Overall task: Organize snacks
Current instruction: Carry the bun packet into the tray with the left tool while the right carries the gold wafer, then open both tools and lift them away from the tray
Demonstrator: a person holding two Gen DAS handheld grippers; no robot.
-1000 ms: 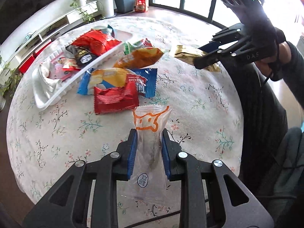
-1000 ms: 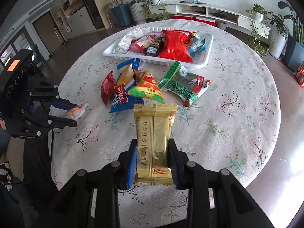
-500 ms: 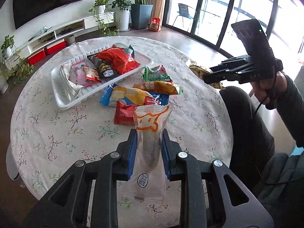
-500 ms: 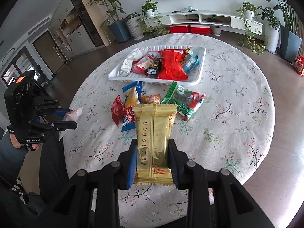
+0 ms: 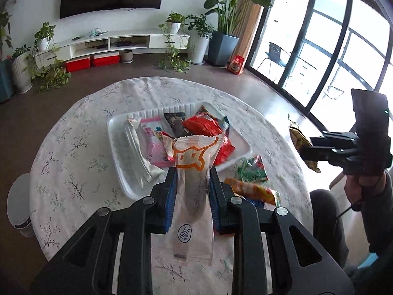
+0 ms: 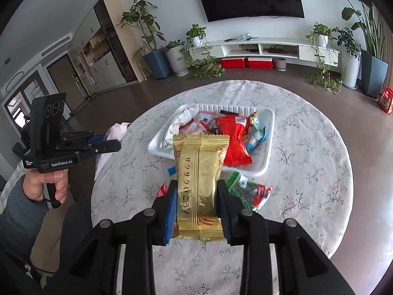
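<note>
My left gripper [image 5: 192,174] is shut on a clear snack packet with an orange face print [image 5: 192,172], held upright above the near side of the round table. My right gripper [image 6: 197,189] is shut on a gold wafer packet [image 6: 199,172], also lifted off the table. A white tray [image 5: 115,145] in the middle of the table holds a red bag [image 6: 233,142], a pink packet [image 5: 153,145] and other snacks. In the left wrist view the right gripper [image 5: 305,153] hangs at the right with the gold packet [image 5: 298,140]. In the right wrist view the left gripper [image 6: 115,141] hangs at the left.
Loose on the flowered tablecloth [image 6: 307,162] in front of the tray lie a green packet [image 6: 250,191] and an orange-yellow bag [image 5: 253,190]. A person's hand [image 6: 43,186] and dark sleeve hold the left tool. Plants and a low white shelf line the far wall.
Both grippers have risen with their packets, so the table and tray look smaller and farther below. The left view has rolled, and the tray now sits straight ahead.
</note>
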